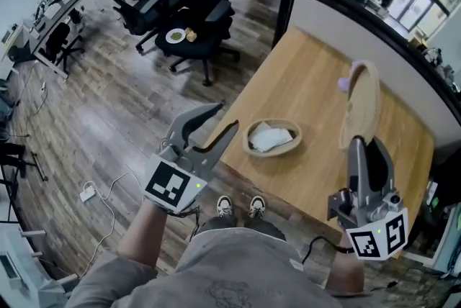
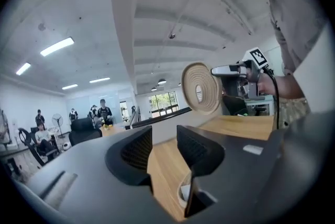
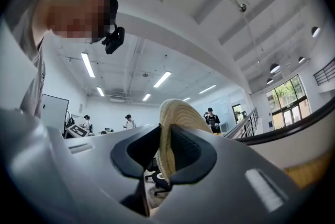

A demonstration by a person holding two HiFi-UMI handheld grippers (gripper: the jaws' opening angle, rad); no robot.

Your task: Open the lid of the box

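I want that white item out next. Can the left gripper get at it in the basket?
Probably yes: the lid is off, held upright by the right gripper, and the left gripper hovers open beside the uncovered basket.

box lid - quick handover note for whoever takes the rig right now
Left gripper: open, nothing between its jaws, hovering at the near table edge beside the box.
Right gripper: shut on the rim of the woven lid, holding it upright above the table.
Box: woven, on the table near the front edge, uncovered, something white inside.
Done: lid is off the box.
Left: probably just set the lid down on the table.
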